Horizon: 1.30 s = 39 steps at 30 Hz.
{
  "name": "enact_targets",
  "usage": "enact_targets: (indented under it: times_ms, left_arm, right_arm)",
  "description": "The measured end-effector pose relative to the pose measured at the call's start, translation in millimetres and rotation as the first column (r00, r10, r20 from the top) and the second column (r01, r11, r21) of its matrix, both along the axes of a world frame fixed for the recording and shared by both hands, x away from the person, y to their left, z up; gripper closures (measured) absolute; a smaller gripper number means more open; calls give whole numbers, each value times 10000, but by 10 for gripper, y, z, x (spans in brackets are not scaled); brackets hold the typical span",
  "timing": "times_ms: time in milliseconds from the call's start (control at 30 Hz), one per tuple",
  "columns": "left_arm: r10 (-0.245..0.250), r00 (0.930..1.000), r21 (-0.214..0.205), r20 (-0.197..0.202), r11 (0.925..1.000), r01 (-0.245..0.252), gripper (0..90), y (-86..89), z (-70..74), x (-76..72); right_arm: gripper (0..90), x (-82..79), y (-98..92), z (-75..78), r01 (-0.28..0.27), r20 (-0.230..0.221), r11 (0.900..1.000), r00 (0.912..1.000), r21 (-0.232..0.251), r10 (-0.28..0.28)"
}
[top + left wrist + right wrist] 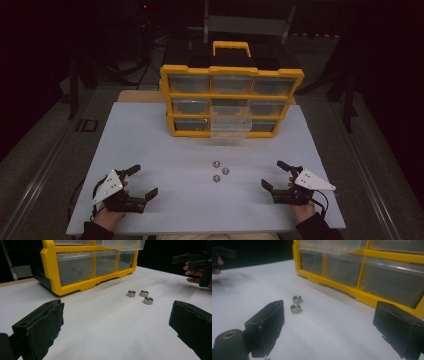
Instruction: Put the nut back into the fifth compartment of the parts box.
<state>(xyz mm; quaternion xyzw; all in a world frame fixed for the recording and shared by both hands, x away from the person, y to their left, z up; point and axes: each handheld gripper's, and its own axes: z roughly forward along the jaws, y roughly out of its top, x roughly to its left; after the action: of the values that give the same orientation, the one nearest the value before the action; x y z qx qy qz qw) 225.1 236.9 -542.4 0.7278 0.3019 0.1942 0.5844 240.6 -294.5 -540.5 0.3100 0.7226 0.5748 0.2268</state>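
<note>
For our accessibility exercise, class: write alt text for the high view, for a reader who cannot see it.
Three nuts lie on a white table, between a person's two open claws, left claw and right claw. Behind the nuts stands a yellow organizer of clear drawers, its middle drawer pulled out.

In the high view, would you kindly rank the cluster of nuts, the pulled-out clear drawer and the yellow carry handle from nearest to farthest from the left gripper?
From the left gripper, open at the near left:
1. Cluster of nuts, on the white board, centre.
2. Pulled-out clear drawer, sticking out of the organiser's middle column.
3. Yellow carry handle, atop the organiser at the far side.
</note>
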Motion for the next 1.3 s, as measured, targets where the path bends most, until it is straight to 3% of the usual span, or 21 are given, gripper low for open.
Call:
enact_targets:
  times_ms: [367, 567, 767, 867, 1200, 1300]
  left_arm:
    - [27, 10000, -43, -37, 10000, -28, 0, -15, 12, 5]
    - [-124, 9999, -391, 33, 9992, 125, 0, -63, 104, -10]
    - [-277, 9995, -389, -130, 9989, 272, 0, -149, 263, 15]
    - [-477, 9986, -591, -210, 9972, 464, 0, -212, 371, 32]
    - [-1213, 9923, -127, -259, 9926, 1210, 0, -565, 565, 144]
    - [-1522, 9876, -3, -390, 9883, 1523, 0, -672, 598, 203]
  right_arm:
    - [104, -15, 17, 26, -158, 161, 9998, 9997, -129, 160]
    - [104, -21, 14, 41, -184, 215, 9998, 9996, -42, 185]
    - [104, -22, 9, 52, -155, 280, 9999, 9995, -15, 156]
    - [104, -21, 20, 48, -186, 236, 9998, 9995, -30, 186]
    - [104, -22, 15, 55, -180, 220, 9998, 9996, 25, 179]
    - [104, -18, 13, 52, -180, 190, 9998, 9997, 40, 179]
